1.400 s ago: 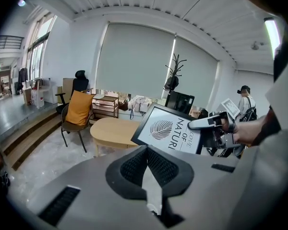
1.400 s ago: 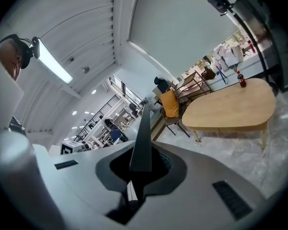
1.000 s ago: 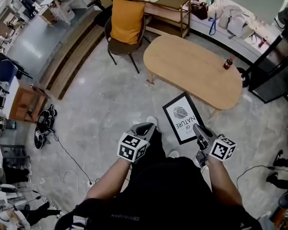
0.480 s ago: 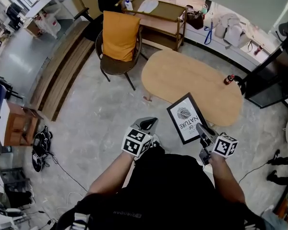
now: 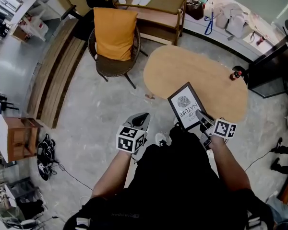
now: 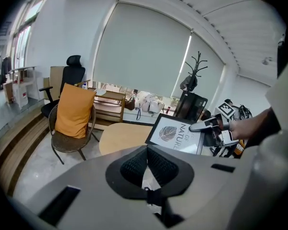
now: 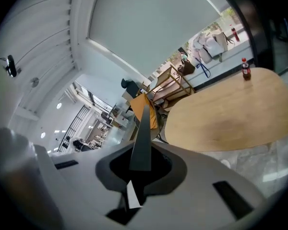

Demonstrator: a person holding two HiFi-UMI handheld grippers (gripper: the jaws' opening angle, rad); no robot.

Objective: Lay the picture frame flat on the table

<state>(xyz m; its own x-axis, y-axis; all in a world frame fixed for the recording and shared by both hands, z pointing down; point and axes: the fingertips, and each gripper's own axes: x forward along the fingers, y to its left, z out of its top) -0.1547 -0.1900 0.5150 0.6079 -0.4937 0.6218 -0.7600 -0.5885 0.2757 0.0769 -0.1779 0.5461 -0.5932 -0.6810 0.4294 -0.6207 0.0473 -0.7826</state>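
The right gripper [image 5: 201, 117] was closed on the lower right edge of the picture frame [image 5: 185, 105]. Its own view showed the dark frame running edge-on up between jaws set only narrowly apart. A pinch on the thin rim probably suited the job, since it left the printed face and the back clear to meet a flat surface. The frame hung in the air, tilted with its print facing up toward the person, at the near edge of the oval wooden counter [image 5: 206, 78]. Nothing showed it touching the wood, so laying it down was not yet done. The left gripper [image 5: 142, 119] was apart from the frame on the other side of the person's body, its jaws together with nothing between them, so the right one alone carried the load. It seemed free to steady the far edge if the frame swung. Most of the counter lay bare, leaving ample room. A small bottle [image 5: 236, 74] stood at its right end near the far edge, the one thing worth steering clear of. A chair [image 5: 116, 63] with an orange cushion [image 5: 114, 32] sat beyond the counter's left end.
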